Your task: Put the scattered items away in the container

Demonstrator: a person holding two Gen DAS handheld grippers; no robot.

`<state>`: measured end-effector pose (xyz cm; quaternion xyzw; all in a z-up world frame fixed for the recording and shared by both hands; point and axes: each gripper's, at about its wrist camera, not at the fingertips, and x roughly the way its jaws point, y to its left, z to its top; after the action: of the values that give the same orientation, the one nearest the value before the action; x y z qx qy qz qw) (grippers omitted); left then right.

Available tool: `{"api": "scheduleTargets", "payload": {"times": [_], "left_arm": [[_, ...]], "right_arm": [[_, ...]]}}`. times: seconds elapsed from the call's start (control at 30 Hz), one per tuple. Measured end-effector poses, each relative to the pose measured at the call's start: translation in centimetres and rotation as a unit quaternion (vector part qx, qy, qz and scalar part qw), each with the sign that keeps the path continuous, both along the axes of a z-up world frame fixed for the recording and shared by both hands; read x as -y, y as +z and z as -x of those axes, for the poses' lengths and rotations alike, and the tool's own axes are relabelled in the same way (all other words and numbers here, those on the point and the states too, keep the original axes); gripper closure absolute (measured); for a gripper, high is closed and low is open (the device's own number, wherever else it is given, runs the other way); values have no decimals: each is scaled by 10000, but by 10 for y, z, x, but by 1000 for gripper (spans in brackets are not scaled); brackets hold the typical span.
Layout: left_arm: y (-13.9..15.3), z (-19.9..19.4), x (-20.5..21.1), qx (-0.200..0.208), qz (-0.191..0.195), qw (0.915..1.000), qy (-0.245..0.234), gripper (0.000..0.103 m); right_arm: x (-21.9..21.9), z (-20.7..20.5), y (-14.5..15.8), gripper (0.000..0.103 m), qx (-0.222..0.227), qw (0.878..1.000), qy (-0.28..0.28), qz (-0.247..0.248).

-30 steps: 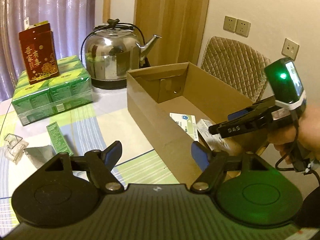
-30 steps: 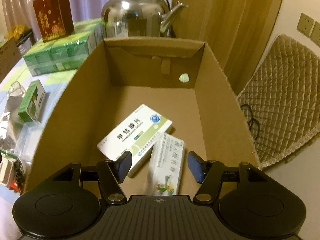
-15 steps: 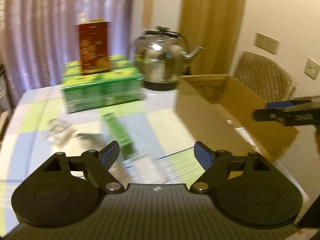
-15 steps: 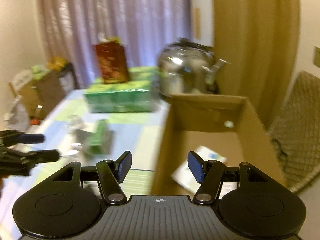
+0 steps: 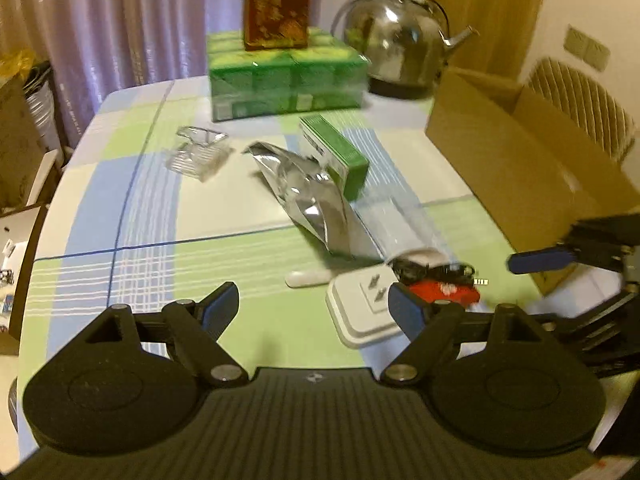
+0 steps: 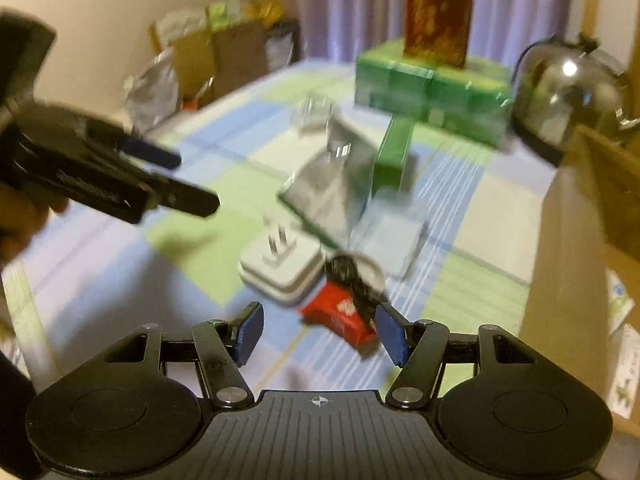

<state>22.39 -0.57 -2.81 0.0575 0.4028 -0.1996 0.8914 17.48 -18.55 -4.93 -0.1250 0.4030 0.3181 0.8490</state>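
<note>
Loose items lie on the checked tablecloth: a green box [image 5: 334, 156], a silver foil pouch [image 5: 308, 200], a clear plastic tray [image 5: 198, 152], a white plug adapter [image 5: 362, 310] [image 6: 280, 266], a small white stick [image 5: 308, 279], a black cord bundle [image 5: 434, 270] [image 6: 356, 280] and a red packet [image 5: 444, 292] [image 6: 340, 318]. The cardboard box [image 5: 520, 164] [image 6: 576, 264] stands at the right. My left gripper [image 5: 314, 306] is open above the cloth, left of the adapter. My right gripper [image 6: 320, 332] is open, with the red packet just beyond its fingertips.
A pack of green tissue boxes [image 5: 284, 76] with a red carton [image 5: 278, 4] on top and a steel kettle [image 5: 400, 52] stand at the back. A quilted chair [image 5: 580, 108] is behind the cardboard box. Bags and boxes [image 6: 224, 48] sit beyond the table's left edge.
Both grippers have swung left, away from the cardboard box, and now face the scattered items on the cloth. Both stay open and hold nothing.
</note>
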Motion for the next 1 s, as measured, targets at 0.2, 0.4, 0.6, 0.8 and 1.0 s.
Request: {"api": "scheduleTargets", "payload": {"times": [0.2, 0.4, 0.6, 0.8, 1.0], "left_arm": [[-11, -6, 19, -110, -171, 9992, -350, 23], [-26, -8, 26, -276, -362, 9978, -478, 23], [-31, -11, 24, -372, -363, 9975, -472, 21], [-33, -9, 21, -400, -364, 9974, -478, 20], [-34, -3, 13, -458, -387, 9974, -410, 20]], "right_arm": [[1, -17, -26, 43, 158, 9992, 161, 324], [-7, -28, -40, 44, 318, 9969, 493, 519], [-2, -34, -49, 63, -84, 9983, 240, 518], [-3, -24, -42, 71, -708, 9975, -25, -37], [-22, 9, -44, 71, -1026, 9939, 237, -341]]}}
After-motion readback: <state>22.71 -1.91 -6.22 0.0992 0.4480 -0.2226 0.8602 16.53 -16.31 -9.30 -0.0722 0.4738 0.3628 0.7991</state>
